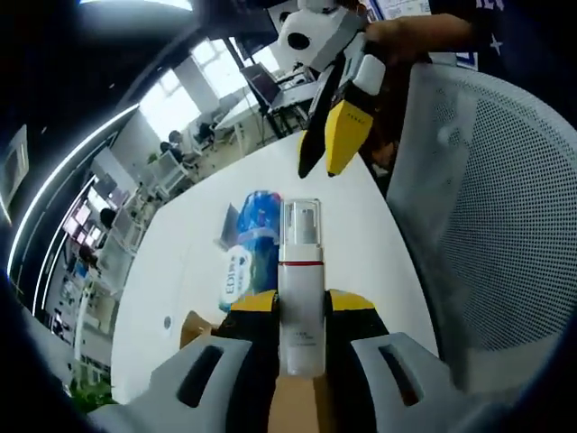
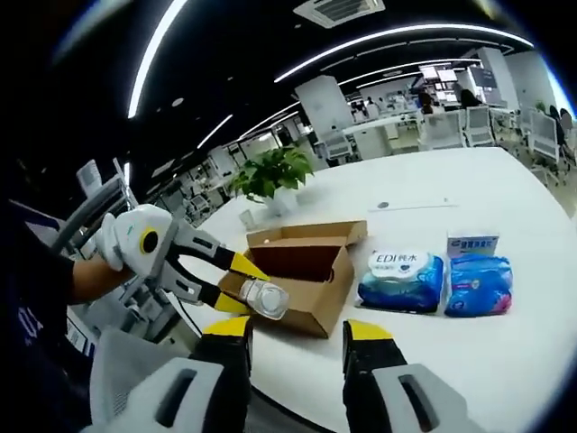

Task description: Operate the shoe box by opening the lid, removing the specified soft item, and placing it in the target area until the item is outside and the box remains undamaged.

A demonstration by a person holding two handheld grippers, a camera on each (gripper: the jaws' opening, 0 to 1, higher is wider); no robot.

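My left gripper (image 1: 303, 307) is shut on a white pump bottle (image 1: 300, 271) with a clear cap and a red band, held upright between its yellow-tipped jaws. In the right gripper view the left gripper (image 2: 251, 290) holds that bottle (image 2: 266, 299) just over the front left corner of the open cardboard shoe box (image 2: 311, 271). Two blue soft wipe packs (image 2: 401, 281) (image 2: 478, 285) lie on the white table (image 2: 505, 361) right of the box. The same packs (image 1: 251, 242) show beyond the bottle. My right gripper (image 2: 297, 334) stands open with nothing between its jaws, and hangs above the table (image 1: 332, 144).
A small blue-and-white carton (image 2: 471, 244) stands behind the packs. A potted plant (image 2: 270, 171) sits at the table's far side. A white mesh chair (image 1: 496, 207) is close by the table edge. A person's hand and sleeve (image 2: 86, 275) hold the left gripper.
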